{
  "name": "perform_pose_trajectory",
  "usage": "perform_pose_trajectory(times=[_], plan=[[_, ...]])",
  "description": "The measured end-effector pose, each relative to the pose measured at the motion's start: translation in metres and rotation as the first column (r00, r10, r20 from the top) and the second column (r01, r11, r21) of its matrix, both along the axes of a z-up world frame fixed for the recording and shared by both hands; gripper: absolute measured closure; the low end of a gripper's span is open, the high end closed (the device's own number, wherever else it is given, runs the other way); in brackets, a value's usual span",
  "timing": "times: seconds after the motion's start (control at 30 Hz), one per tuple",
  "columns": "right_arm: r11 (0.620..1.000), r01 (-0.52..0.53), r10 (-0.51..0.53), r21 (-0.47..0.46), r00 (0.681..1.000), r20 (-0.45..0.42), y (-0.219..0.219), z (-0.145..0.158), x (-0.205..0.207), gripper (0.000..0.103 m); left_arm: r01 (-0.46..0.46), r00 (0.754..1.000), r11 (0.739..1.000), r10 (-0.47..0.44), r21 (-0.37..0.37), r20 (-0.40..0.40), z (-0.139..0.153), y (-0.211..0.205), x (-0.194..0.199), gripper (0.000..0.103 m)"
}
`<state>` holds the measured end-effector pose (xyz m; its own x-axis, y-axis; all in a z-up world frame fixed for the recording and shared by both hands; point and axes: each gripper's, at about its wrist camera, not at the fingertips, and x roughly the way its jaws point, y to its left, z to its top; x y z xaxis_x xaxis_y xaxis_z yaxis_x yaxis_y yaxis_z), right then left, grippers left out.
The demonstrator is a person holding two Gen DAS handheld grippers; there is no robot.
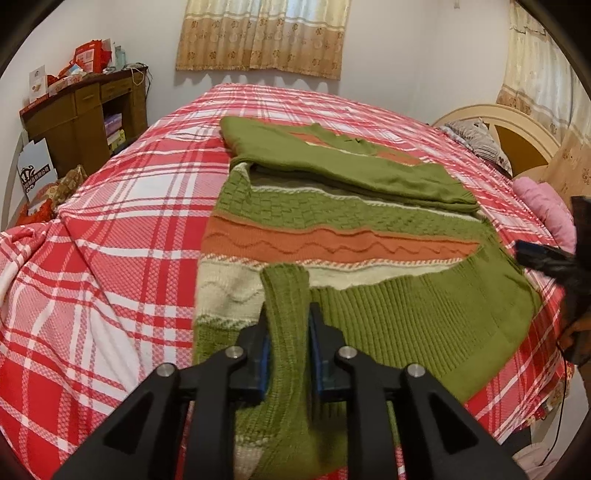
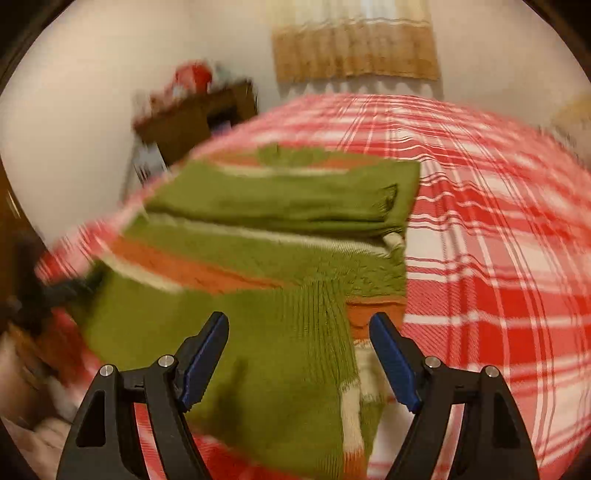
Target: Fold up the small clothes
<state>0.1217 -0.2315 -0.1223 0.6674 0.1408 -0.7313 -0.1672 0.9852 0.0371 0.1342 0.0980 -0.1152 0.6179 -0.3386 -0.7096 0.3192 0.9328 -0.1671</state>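
**Sweater fold, halfway there: hem being lifted over**

Nearest the camera in the left wrist view, the left gripper (image 1: 288, 350) is clamped on a ribbed green strip of the sweater (image 1: 332, 229), the fingers pressed tight against the knit at 6 o'clock. That strip looks like the bottom hem, pinched and raised so it can be carried toward the collar end. Only one corner seems to be held, which is probably why the ribbed band lies slanted across to 3 o'clock.

In the right wrist view the right gripper (image 2: 299, 354) is seen with its fingers wide apart, nothing between them, hovering over the ribbed green part of the sweater. The picture is heavily blurred, so whether the cloth is being touched cannot be told. A grab at the other hem corner seems likely, so both sides can be lifted evenly.

Further out, at 12 o'clock, a green sleeve (image 1: 354, 166) is laid flat across the chest, apparently tucked in already. Everything is spread on the red plaid bedspread (image 1: 122, 206), a wide flat surface for folding. Beyond it, a wooden cabinet (image 1: 85, 114) at 10 o'clock and a curtain (image 1: 262, 33) at 12.
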Motion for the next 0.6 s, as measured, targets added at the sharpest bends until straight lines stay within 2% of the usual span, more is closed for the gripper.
perform_pose_trajectory(times=[0.03,0.07,0.1,0.13,0.17,0.2,0.23,0.27,0.43,0.57,0.6], plan=[[1.000,-0.004,0.004,-0.026,1.000,-0.012,0.003,-0.009,0.002,0.026,0.007,1.000,1.000,-0.007,0.001,-0.001,0.000,0.000,0.000,0.077],[0.999,-0.018,0.017,-0.030,0.999,-0.036,0.006,-0.017,0.005,0.035,0.019,1.000,1.000,-0.019,-0.008,-0.005,0.000,-0.001,-0.001,0.069],[0.999,-0.026,0.025,-0.019,0.999,-0.038,0.007,-0.021,0.006,0.038,0.026,1.000,1.000,-0.026,-0.014,-0.006,0.000,-0.001,-0.002,0.065],[1.000,-0.027,0.027,-0.014,0.999,-0.021,0.007,-0.021,0.004,0.045,0.030,1.000,0.999,-0.030,-0.010,-0.001,0.000,-0.003,-0.003,0.063],[0.999,-0.036,0.036,-0.003,0.999,-0.027,0.007,-0.020,0.002,0.050,0.029,0.999,0.999,-0.030,0.015,0.014,0.000,-0.007,-0.004,0.066],[0.999,-0.032,0.032,0.009,0.999,-0.028,0.005,-0.018,0.001,0.066,0.035,0.999,0.999,-0.035,0.033,0.022,-0.001,-0.010,-0.004,0.070],[0.999,-0.025,0.026,0.037,0.999,-0.036,0.002,-0.016,-0.001,0.082,0.041,0.999,0.998,-0.042,0.037,0.027,-0.001,-0.012,-0.004,0.086],[0.998,-0.015,0.018,0.069,0.999,-0.046,-0.001,-0.015,-0.005,0.086,0.045,0.999,0.999,-0.045,0.024,0.020,0.000,-0.012,-0.003,0.089],[0.993,0.019,-0.019,0.114,1.000,0.002,-0.006,0.004,-0.027,0.088,0.008,1.000,0.998,-0.009,-0.062,-0.014,0.006,-0.001,0.001,0.092],[0.987,0.048,-0.060,0.152,0.995,0.075,-0.011,0.030,-0.034,0.089,-0.016,1.000,0.998,0.016,-0.054,0.015,0.016,0.003,0.002,0.092],[0.987,0.056,-0.070,0.151,0.994,0.089,-0.013,0.036,-0.035,0.092,-0.021,0.999,0.999,0.022,-0.045,0.027,0.020,0.003,0.003,0.092]])
